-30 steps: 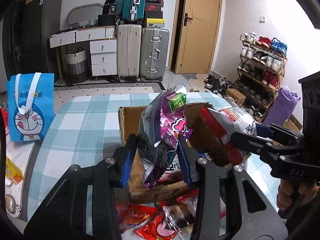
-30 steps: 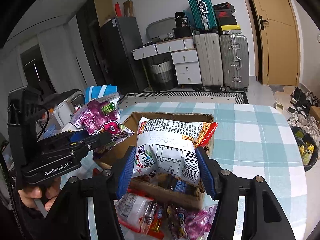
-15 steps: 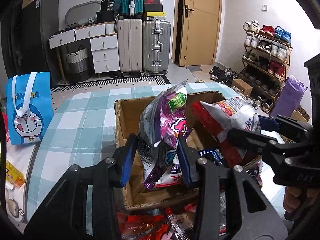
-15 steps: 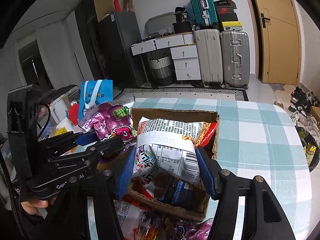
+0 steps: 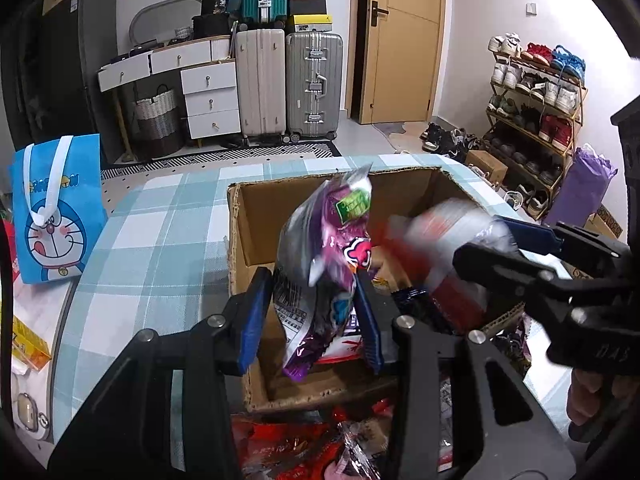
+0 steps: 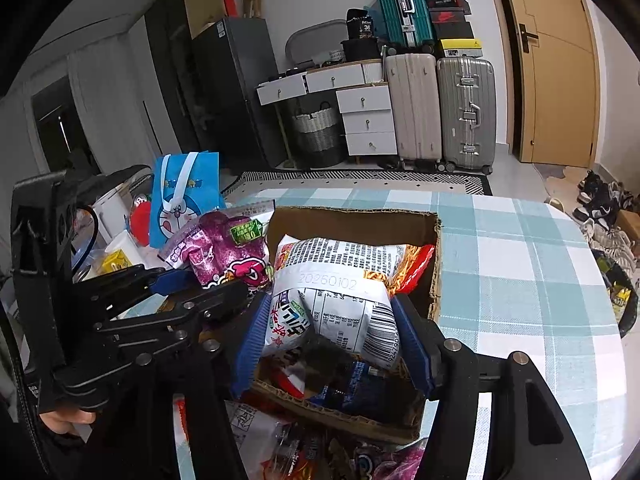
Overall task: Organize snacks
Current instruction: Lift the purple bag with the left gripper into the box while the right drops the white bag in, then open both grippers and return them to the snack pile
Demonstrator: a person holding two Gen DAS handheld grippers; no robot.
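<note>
An open cardboard box (image 5: pixel 280 216) (image 6: pixel 352 216) stands on the checked tablecloth with several snack packs inside. My left gripper (image 5: pixel 313 280) (image 6: pixel 208 282) holds a purple snack bag (image 5: pixel 332 240) (image 6: pixel 228 248) upright over the box's left half; its jaws are opening, and the blue pads still touch the bag. My right gripper (image 6: pixel 330 312) (image 5: pixel 492 240) is shut on a white and red snack bag (image 6: pixel 336 272) (image 5: pixel 440 232) over the box's right half. That bag looks blurred in the left wrist view. A hand shows under each gripper handle.
Loose red and purple snack packs (image 5: pixel 300 448) (image 6: pixel 280 440) lie in front of the box. A blue cartoon tote bag (image 5: pixel 56 208) (image 6: pixel 184 192) stands at the table's left edge. Bare tablecloth (image 6: pixel 520 280) stretches right of the box. Suitcases, drawers and a shoe rack line the room behind.
Both grippers have moved forward and down with their bags, from in front of the box to over its opening. The box now looks larger and nearer.
</note>
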